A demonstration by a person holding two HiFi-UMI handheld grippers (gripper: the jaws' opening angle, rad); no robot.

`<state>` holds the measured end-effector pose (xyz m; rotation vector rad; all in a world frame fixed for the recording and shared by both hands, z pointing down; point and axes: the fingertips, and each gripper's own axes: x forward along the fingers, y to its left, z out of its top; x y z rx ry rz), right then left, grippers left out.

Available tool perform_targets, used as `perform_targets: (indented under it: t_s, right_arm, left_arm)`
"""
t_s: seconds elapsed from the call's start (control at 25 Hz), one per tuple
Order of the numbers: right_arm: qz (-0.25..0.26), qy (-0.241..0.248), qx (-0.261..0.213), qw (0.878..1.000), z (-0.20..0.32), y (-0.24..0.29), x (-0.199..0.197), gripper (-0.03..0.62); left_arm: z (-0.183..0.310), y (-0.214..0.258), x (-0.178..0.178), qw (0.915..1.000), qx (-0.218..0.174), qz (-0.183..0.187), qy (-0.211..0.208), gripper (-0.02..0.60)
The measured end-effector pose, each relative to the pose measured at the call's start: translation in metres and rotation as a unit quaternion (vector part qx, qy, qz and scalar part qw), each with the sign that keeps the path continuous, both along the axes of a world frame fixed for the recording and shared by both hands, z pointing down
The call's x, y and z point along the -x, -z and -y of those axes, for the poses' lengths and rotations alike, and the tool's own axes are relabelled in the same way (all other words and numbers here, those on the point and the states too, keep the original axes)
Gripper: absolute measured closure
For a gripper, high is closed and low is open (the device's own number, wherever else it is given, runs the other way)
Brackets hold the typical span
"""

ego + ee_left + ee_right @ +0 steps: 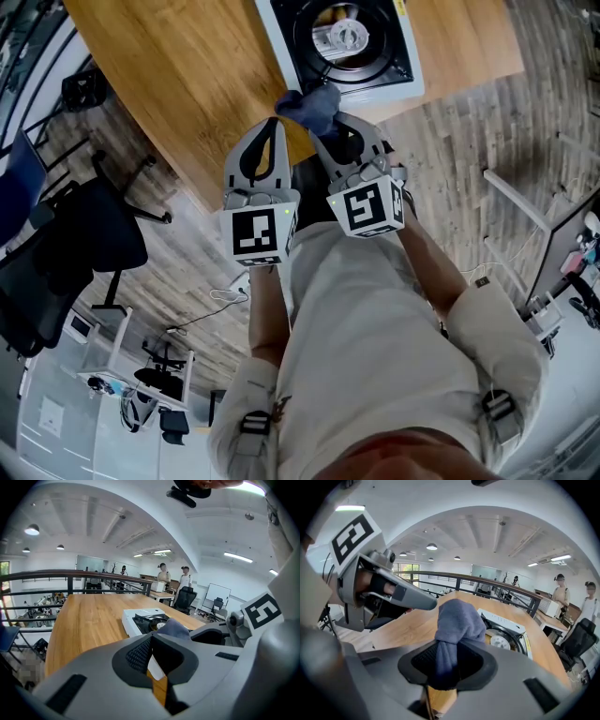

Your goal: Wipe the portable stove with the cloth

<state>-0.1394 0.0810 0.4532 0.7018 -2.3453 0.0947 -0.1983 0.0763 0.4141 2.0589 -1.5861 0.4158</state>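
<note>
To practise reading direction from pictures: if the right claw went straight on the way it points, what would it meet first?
Probably the portable stove: the cloth clamped in the right claw leads, and the stove's near edge lies just ahead on the table. Height above it is unclear.

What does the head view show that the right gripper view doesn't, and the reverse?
Head view only: the person's torso, a chair and the floor. Right gripper view only: the right gripper with jaws closed on the cloth, seen close up, plus ceiling lights, a railing and people standing far off. Both: the cloth, stove, table and left gripper.
</note>
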Motion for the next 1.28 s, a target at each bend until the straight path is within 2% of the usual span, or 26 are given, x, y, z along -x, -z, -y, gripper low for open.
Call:
perform_targets:
  t_s: [0.44, 0.64, 1.0, 1.28]
  right_arm:
    - [0.014, -0.018, -0.033, 0.999, 0.055, 0.039, 0.003, 0.484]
    - [0.035, -0.005, -0.035, 0.999, 0.09, 0.05, 0.006, 0.484]
    - [0.045, 0.038, -0.022, 0.998, 0.153, 0.06, 0.027, 0.485]
    - [0.055, 0.049, -0.018, 0.997, 0.192, 0.058, 0.044, 0.485]
  left_arm:
    - [0.038, 0.015, 0.004, 0.9998, -0.017, 0.004, -0.01, 0.561]
    - [0.064, 0.019, 0.002, 0.9998, -0.015, 0.012, 0.004, 0.561]
    - [0.114, 0.024, 0.009, 0.9991, -0.01, 0.017, 0.039, 0.561]
    - [0.142, 0.024, 0.013, 0.9984, -0.011, 0.019, 0.052, 0.561]
